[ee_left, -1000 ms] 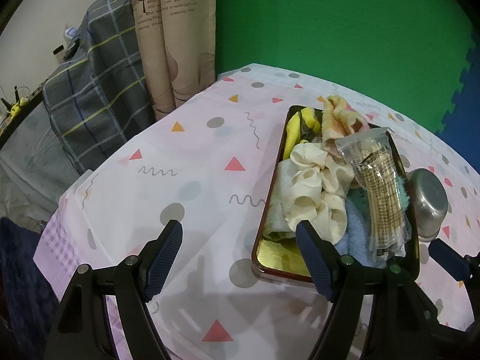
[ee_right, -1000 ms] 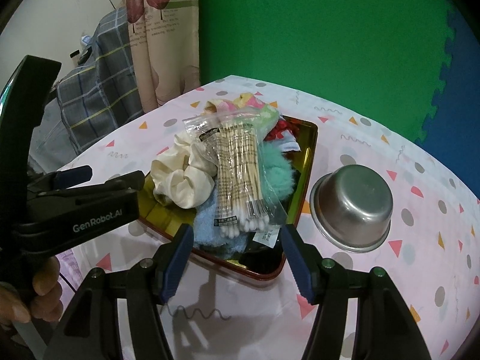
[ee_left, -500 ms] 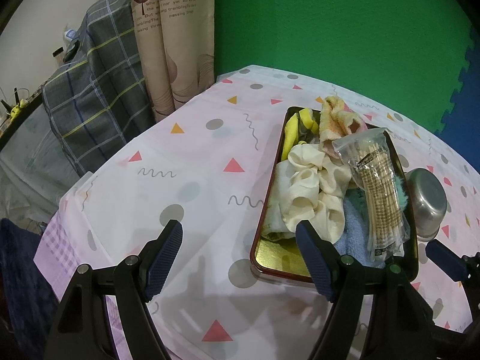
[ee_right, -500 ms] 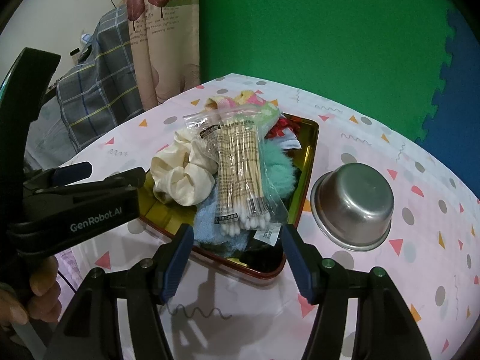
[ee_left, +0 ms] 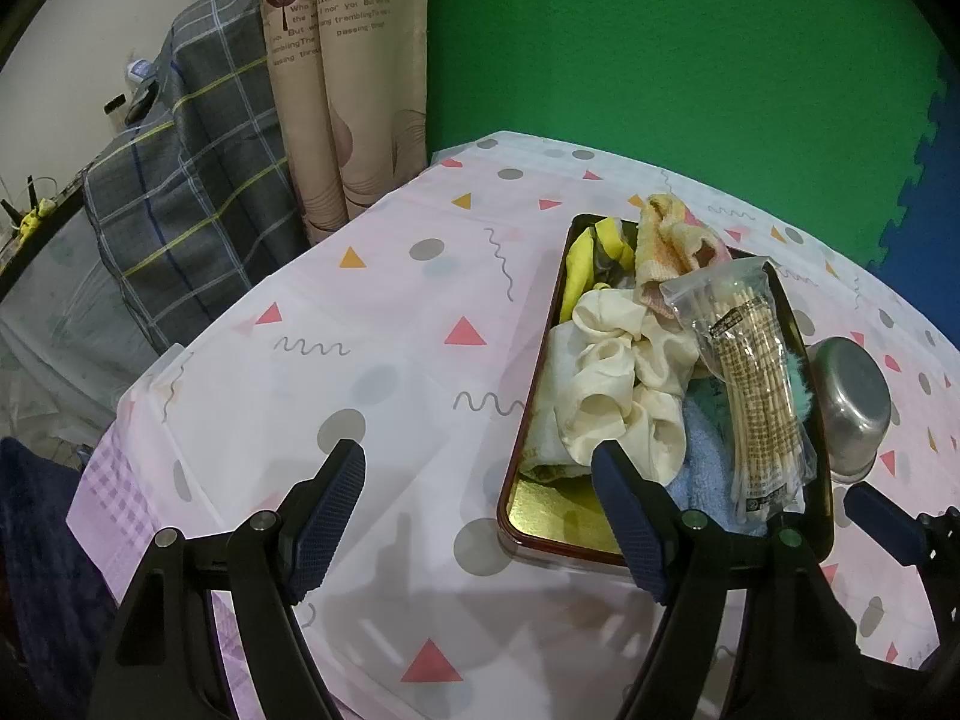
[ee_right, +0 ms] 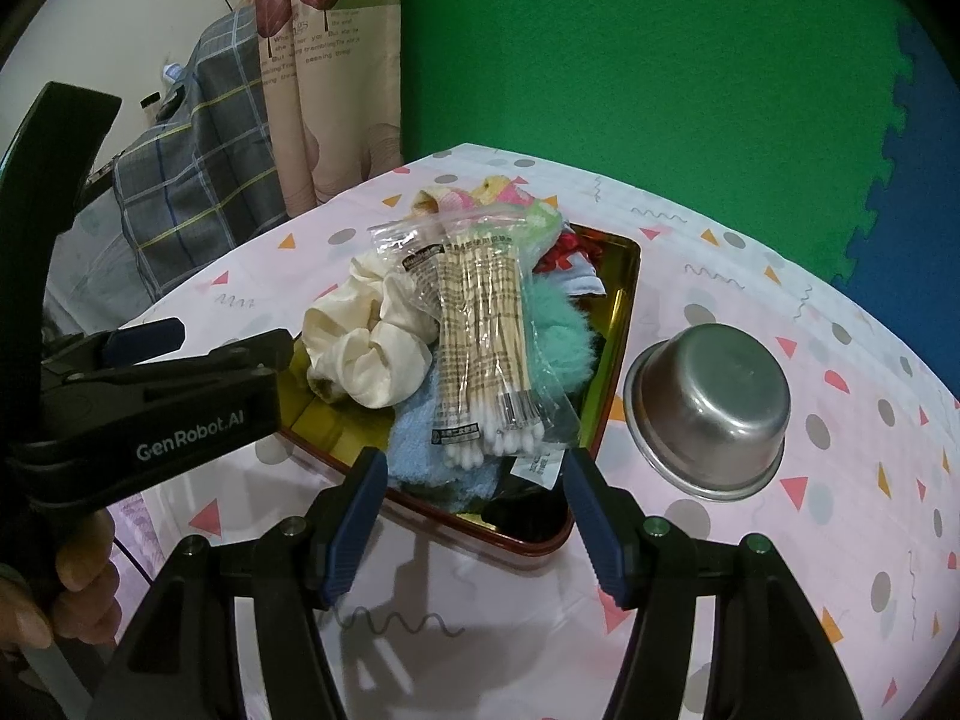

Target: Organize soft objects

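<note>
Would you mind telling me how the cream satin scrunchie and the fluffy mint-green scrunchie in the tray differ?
The cream satin scrunchie is smooth and glossy with loose folds; the fluffy mint-green scrunchie is furry and matte. The cream one lies left of the clear bag of cotton swabs and mostly uncovered, while the mint one lies right of the bag and partly under it. Both are soft and piled in the gold-lined tray, and neither open gripper touches them.

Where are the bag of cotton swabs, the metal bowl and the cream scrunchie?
bag of cotton swabs (ee_right: pixel 480 354), right wrist view, middle of sticks.
metal bowl (ee_right: pixel 714 402), right wrist view, upturned base.
cream scrunchie (ee_left: pixel 618 384), left wrist view, centre folds.
</note>
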Tool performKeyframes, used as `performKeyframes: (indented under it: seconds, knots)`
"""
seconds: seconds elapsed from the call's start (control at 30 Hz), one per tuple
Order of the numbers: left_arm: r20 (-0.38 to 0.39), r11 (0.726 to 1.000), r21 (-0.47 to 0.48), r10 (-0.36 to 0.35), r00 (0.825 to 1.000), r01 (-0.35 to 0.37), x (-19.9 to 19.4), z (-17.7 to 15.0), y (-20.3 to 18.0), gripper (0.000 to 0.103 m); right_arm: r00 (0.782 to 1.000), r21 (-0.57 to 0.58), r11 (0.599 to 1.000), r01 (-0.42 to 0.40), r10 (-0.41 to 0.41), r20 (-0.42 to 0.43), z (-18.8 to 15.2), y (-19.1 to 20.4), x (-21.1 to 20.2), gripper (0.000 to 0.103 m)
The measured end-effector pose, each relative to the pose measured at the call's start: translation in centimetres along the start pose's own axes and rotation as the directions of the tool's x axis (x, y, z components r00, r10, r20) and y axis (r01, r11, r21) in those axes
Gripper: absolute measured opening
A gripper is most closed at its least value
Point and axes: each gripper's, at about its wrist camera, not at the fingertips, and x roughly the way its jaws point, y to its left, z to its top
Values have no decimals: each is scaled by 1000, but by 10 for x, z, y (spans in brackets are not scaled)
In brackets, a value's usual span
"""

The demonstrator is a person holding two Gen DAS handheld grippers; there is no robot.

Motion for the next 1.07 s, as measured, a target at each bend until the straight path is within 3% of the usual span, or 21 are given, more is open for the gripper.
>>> performKeyframes:
  seconds: [1.07]
  knots:
    - [0,1000,4,-13,1000,13,1,-1,-3,75,1000,-1,1000,-2,2,-2,-1,1,2,63]
